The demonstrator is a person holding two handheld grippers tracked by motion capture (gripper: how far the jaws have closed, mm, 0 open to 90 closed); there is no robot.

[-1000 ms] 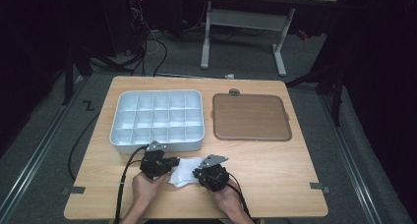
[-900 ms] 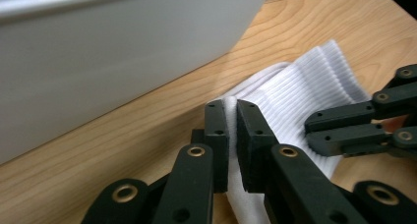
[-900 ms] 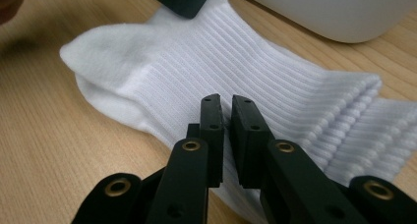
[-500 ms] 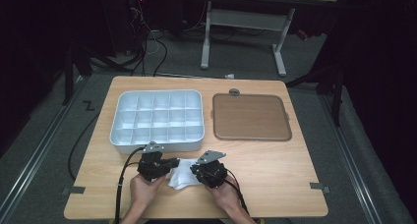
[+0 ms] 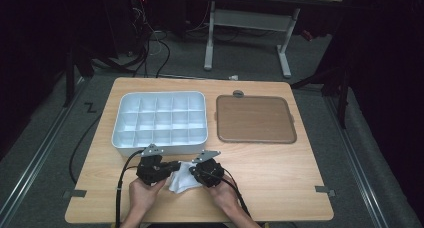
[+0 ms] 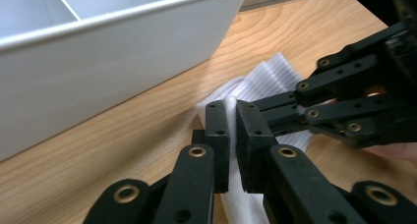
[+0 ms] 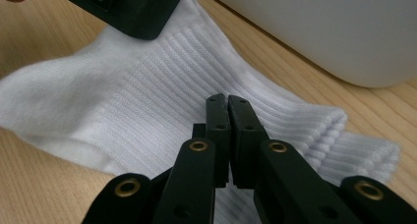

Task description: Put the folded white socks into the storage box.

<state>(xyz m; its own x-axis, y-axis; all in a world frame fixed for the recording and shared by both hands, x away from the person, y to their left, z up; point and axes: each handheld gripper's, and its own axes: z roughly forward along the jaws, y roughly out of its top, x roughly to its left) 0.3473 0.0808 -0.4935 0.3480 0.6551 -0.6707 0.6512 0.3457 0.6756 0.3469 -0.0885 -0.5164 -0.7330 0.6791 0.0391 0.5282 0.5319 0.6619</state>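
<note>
Both my grippers were pinched on the white sock (image 5: 183,180) at the near edge of the table (image 5: 280,183).

My left gripper (image 6: 232,117) had a fold of the sock's fabric clamped between its pads, and my right gripper (image 7: 228,104) was closed on the ribbed cloth, its jaws nearly together. In the high view the left gripper (image 5: 172,169) and the right gripper (image 5: 196,172) faced each other across the sock, which lay crumpled on the wood just in front of the white compartment tray (image 5: 160,143). The brown tray (image 5: 255,119) sat beside the white one, well apart from the sock. In the left gripper view the right gripper (image 6: 275,106) met the sock just beyond my left pads.
</note>
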